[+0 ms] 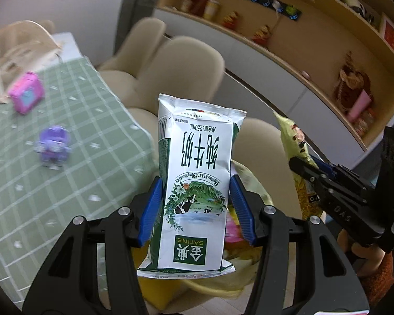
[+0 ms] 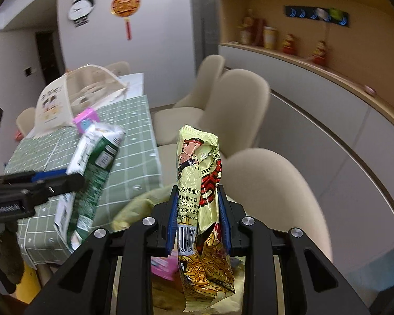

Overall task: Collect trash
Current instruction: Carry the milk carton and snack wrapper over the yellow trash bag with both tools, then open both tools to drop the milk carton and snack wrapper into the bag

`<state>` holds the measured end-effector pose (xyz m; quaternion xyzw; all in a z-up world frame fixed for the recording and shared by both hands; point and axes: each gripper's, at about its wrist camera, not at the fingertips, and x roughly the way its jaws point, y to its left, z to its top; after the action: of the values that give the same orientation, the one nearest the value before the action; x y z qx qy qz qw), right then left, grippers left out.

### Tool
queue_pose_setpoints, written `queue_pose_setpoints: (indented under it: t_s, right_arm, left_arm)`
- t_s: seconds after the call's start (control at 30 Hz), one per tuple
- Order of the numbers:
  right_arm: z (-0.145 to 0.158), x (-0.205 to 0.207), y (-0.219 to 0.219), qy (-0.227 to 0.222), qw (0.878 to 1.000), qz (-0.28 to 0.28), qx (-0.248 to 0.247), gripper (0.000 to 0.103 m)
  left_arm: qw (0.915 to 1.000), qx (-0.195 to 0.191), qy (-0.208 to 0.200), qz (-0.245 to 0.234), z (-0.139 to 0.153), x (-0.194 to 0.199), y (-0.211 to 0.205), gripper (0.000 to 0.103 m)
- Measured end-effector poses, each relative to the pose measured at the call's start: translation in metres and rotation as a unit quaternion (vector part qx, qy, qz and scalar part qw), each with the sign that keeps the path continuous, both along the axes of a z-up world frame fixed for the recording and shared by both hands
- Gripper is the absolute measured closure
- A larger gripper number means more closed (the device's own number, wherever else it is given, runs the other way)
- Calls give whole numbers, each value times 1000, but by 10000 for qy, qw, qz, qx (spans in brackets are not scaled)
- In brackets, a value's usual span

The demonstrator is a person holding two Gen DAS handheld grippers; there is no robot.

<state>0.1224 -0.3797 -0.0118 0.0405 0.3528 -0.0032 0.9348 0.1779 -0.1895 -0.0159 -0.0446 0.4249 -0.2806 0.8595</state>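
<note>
My left gripper [image 1: 195, 204] is shut on a flattened white and green milk carton [image 1: 197, 183], held upright in the air past the table's edge. The right wrist view shows the carton [image 2: 92, 173] and left gripper [image 2: 65, 181] from the side. My right gripper [image 2: 198, 223] is shut on a yellow-green instant noodle wrapper [image 2: 199, 210], also held upright. The wrapper [image 1: 296, 152] and right gripper [image 1: 312, 176] appear at the right of the left wrist view. Below both grippers lies a yellow-lined bin [image 2: 134, 210] with pink trash [image 2: 162, 267] inside.
A table with a green checked cloth [image 1: 65, 157] holds a purple toy [image 1: 52, 147], a pink toy box [image 1: 26, 95] and a cream mesh food cover [image 2: 76, 97]. Beige chairs [image 2: 236, 110] stand beside the table. A shelf with ornaments [image 1: 275, 31] runs along the wall.
</note>
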Motion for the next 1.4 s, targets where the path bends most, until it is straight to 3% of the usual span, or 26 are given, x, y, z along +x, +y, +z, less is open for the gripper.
queue_pose_setpoints:
  t_s: [0.3, 0.67, 1.0, 1.17, 1.4]
  right_arm:
    - [-17, -14, -26, 110, 9991, -386, 109, 76]
    - [-26, -17, -45, 165, 9976, -629, 229, 77]
    - [-28, -15, -39, 182, 9980, -546, 251, 77]
    - [-30, -14, -37, 195, 9982, -496, 287, 77]
    - [-35, -6, -14, 269, 9985, -1, 479, 76]
  left_arm:
    - [9983, 82, 393, -423, -43, 22, -56, 53]
    - [9946, 468, 653, -663, -81, 24, -75, 54]
    - [9939, 381, 665, -792, -80, 19, -72, 54]
    - [9950, 113, 635, -763, -70, 20, -62, 47]
    - [9984, -65, 506, -234, -49, 17, -28, 46]
